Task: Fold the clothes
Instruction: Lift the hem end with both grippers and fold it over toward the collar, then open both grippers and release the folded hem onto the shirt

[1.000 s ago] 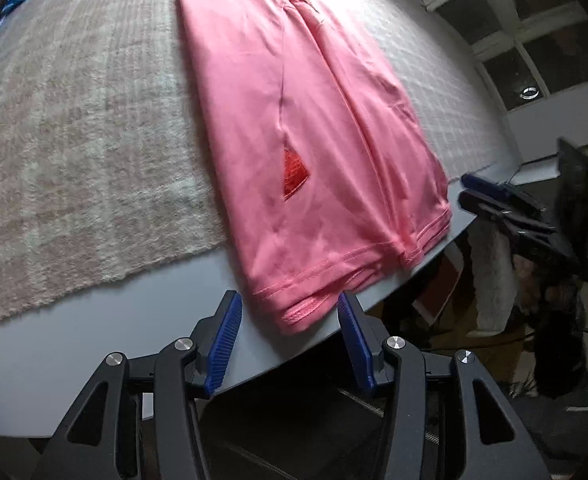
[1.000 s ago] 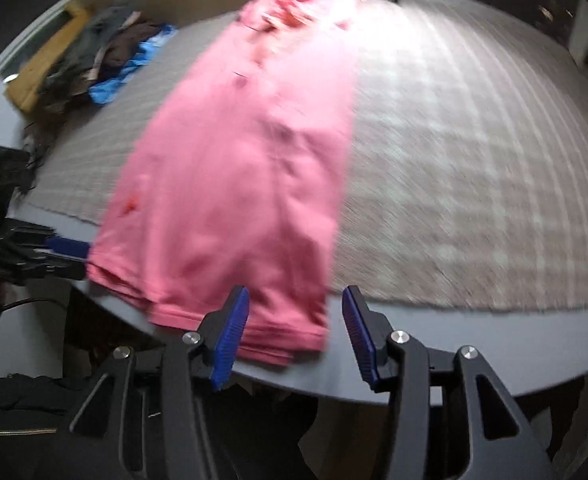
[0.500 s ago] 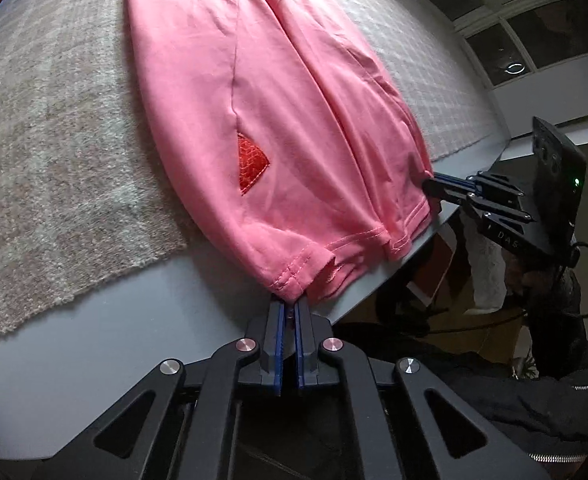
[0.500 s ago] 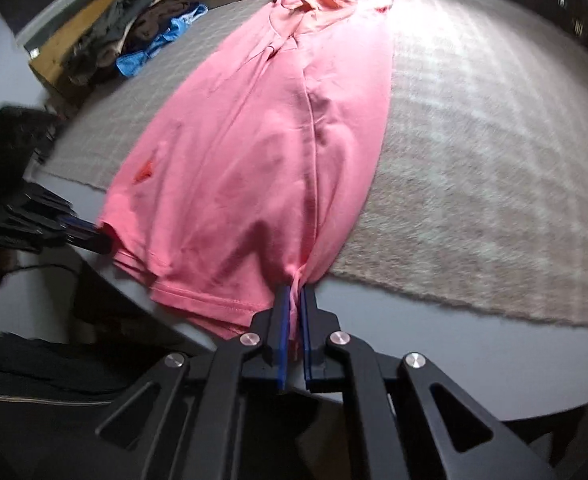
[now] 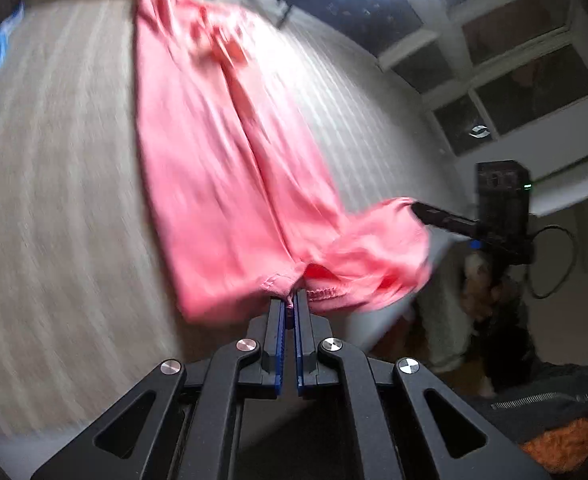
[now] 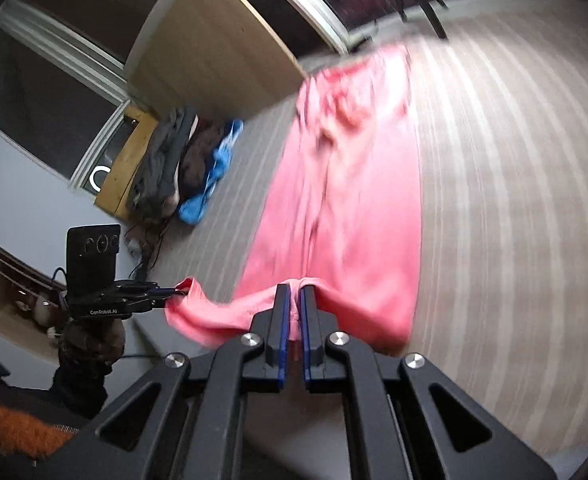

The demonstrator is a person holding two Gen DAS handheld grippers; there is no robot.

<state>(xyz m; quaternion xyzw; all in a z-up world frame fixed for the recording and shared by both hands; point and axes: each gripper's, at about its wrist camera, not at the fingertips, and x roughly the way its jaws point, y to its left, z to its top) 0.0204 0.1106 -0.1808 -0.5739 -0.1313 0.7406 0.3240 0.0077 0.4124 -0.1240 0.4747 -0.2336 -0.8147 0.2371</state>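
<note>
The pink garment (image 5: pixel 229 184), soft thin knit with a stitched hem, lies lengthwise on a pale woven checked cloth (image 5: pixel 53 200); the left gripper (image 5: pixel 289 308) is clamped on its near hem corner, the right gripper (image 6: pixel 294 308) on the other; crumpled clothes (image 6: pixel 181 168) sit at ten o'clock by a wooden board (image 6: pixel 209 52).
</note>
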